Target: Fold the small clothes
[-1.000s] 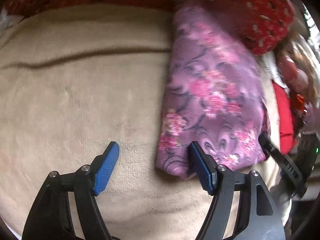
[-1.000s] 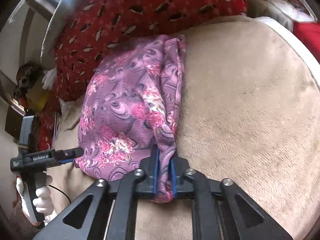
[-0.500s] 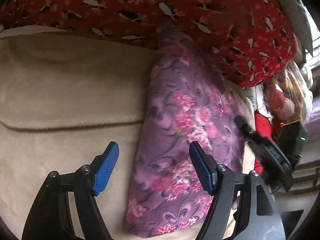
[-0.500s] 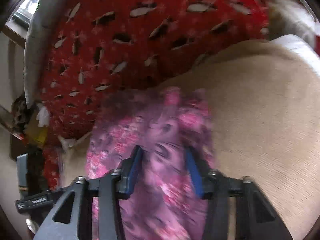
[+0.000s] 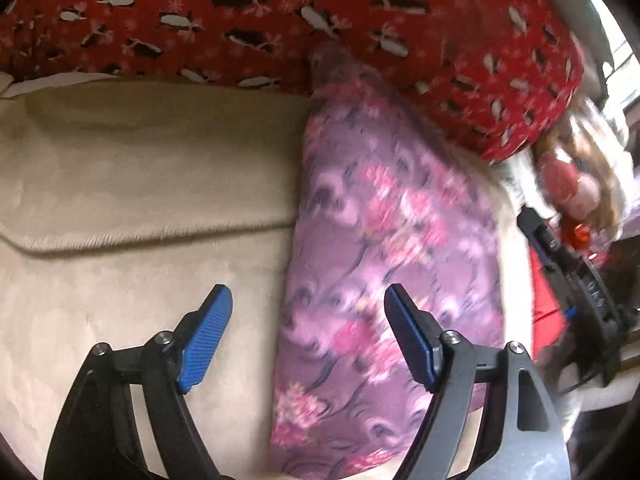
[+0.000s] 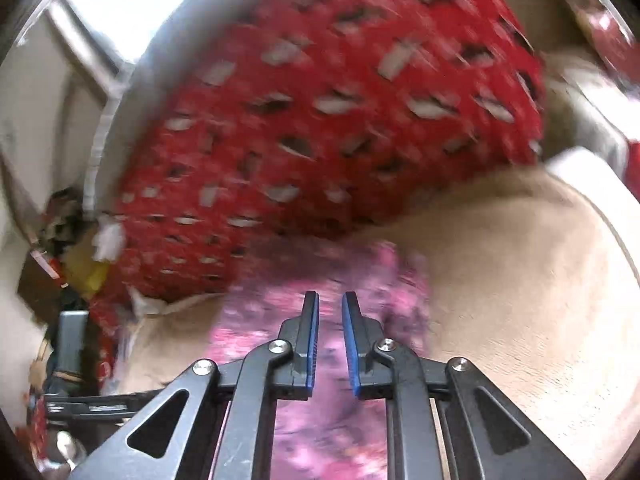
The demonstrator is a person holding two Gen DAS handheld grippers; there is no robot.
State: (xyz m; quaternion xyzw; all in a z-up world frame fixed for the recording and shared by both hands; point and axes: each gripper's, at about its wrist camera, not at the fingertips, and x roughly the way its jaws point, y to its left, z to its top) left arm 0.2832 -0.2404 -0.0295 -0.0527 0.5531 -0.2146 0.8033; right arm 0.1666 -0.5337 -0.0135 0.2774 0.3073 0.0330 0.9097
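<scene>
A beige blanket [image 5: 132,200] is spread below a red patterned cushion [image 5: 360,20]; the folded purple floral garment [image 5: 380,264] is laid on it, its far end against the cushion. The left gripper [image 5: 308,332] is held wide, empty. The right gripper [image 6: 330,340], nearly closed, appears empty, though blurred. The fold could be dragged open if cloth were snagged.

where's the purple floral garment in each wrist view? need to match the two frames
Left wrist: purple floral garment fills centre-right, running from the red patterned cushion down to the bottom edge, behind the open left gripper.
Right wrist: garment sits bottom centre, blurred, behind the narrowly parted right gripper.
Shared landmark: the red patterned cushion, at the garment's far end in both views.
</scene>
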